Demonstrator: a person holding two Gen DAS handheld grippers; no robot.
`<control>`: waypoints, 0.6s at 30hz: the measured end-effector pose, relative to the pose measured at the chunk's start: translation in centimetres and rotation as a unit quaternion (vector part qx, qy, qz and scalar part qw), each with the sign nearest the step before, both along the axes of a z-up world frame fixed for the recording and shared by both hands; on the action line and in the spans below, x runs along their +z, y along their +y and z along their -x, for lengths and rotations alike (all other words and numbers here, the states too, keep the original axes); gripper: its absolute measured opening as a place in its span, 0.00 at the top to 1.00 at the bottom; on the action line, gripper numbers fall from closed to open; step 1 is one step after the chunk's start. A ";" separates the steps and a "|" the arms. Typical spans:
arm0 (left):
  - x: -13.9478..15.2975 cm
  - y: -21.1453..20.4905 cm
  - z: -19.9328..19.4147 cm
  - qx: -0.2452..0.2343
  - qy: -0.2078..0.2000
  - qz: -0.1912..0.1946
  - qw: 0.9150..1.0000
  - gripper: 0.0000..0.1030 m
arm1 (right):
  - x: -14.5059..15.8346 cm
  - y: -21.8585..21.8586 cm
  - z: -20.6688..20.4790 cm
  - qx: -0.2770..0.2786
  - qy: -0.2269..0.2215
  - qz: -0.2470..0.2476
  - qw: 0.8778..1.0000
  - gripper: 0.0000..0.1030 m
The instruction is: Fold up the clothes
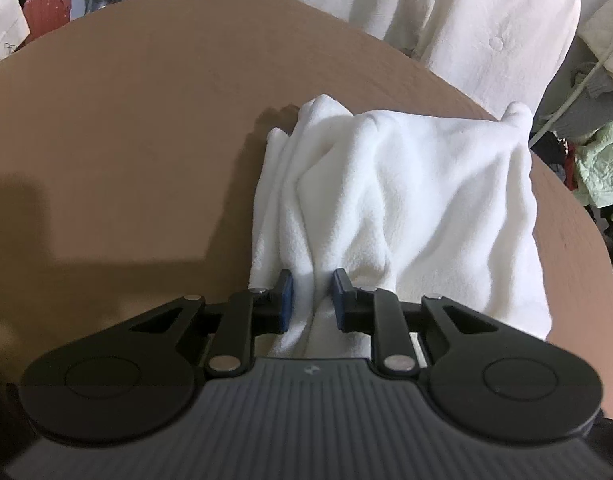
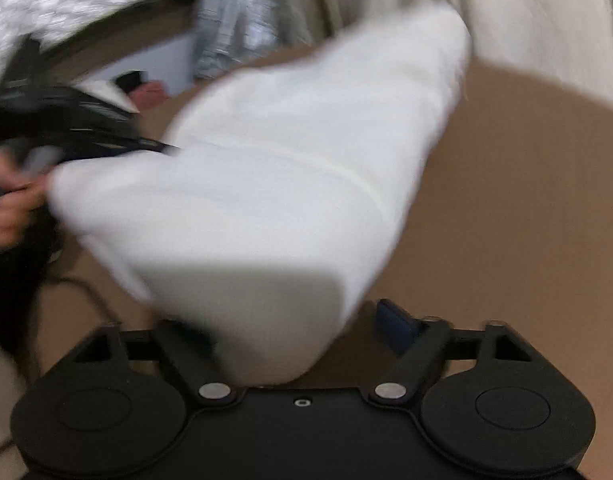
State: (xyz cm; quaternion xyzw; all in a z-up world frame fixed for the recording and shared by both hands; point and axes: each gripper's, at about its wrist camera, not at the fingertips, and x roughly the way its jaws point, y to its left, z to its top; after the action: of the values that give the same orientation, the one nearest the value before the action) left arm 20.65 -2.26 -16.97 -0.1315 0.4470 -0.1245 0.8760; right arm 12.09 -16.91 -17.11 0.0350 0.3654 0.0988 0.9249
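— Where do the tongs stand?
— Left tongs (image 1: pixel 313 296) pinch the near edge of the white fleecy garment (image 1: pixel 406 200); right tongs (image 2: pixel 306 332) gape wide, the blurred cloth draped between them, ungripped.
— Progress?
— It lies bunched, several layers deep, on the brown counter (image 1: pixel 126 140): partly folded, I'd judge, not yet flat.

No readable text, label, brand, number or sign anywhere.
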 end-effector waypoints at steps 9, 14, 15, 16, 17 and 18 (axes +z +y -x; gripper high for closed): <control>-0.7 -2.7 0.1 0.012 -0.004 -0.168 0.986 0.77 | 0.0 5.0 2.9 0.093 -0.052 0.216 0.971 0.72; -0.5 -4.0 0.4 0.003 -0.019 -0.203 0.979 0.77 | -0.5 3.7 2.3 0.101 -0.014 0.160 0.982 0.67; -0.4 -4.0 0.5 0.003 -0.022 -0.203 0.979 0.77 | 0.2 3.7 2.2 0.112 -0.020 0.148 0.982 0.63; -0.2 -3.9 0.5 0.003 -0.024 -0.197 0.980 0.78 | 0.9 3.7 2.2 0.122 -0.027 0.136 0.983 0.62; 0.1 -3.7 0.6 0.002 -0.029 -0.185 0.982 0.79 | 1.7 3.7 2.1 0.133 -0.033 0.124 0.983 0.61; 0.5 -3.4 0.7 -0.001 -0.036 -0.169 0.985 0.80 | 2.4 3.7 2.0 0.143 -0.039 0.111 0.983 0.60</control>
State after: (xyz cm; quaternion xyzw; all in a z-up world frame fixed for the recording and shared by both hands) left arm 19.96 -5.61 -16.44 0.0241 0.4301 -0.0528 0.9009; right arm 10.07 -13.22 -14.72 -0.1247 0.3387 0.1901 0.9130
